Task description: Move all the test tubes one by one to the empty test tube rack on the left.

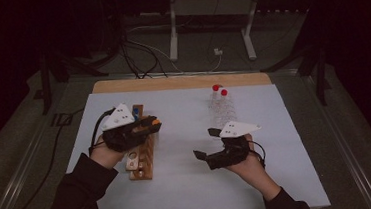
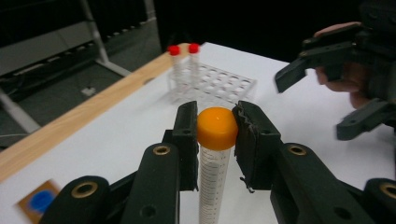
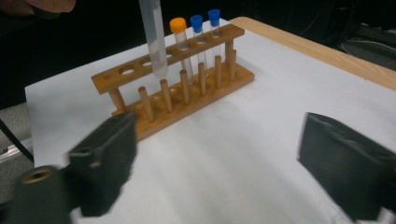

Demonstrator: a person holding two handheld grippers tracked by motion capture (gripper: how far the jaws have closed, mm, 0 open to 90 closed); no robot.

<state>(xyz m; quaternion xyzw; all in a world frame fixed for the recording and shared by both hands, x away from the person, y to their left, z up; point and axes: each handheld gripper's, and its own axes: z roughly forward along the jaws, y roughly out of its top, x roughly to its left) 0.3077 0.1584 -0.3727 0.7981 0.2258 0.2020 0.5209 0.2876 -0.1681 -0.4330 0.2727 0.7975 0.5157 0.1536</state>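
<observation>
L gripper: jaws narrow, pads clamped on the orange cap of a clear graduated tube. Cap sits between the two pads, touching both; tube body hangs straight down below the jaws. In the high view the L gripper is over the wooden rack, near the left edge of the bench. In the right gripper view the tube's rounded end is at the rack's top bar, by the row of open holes; whether the tip is inside a hole cannot be told.

Rack contents, per right gripper view: one orange-capped tube, then two blue-capped tubes, all upright at the far end. Holes at the near end open.

R gripper: centre-right of the bench, jaws wide, nothing between them, well apart from the rack. Its pads are spread over bare surface.

Clear plastic rack: near the far edge, right of centre, holding two red-capped tubes upright at its far end.

Surface: white sheet on a wooden bench; wood strip exposed along the far edge. Room: dark; grey floor, cables and a white metal stand beyond the bench.
</observation>
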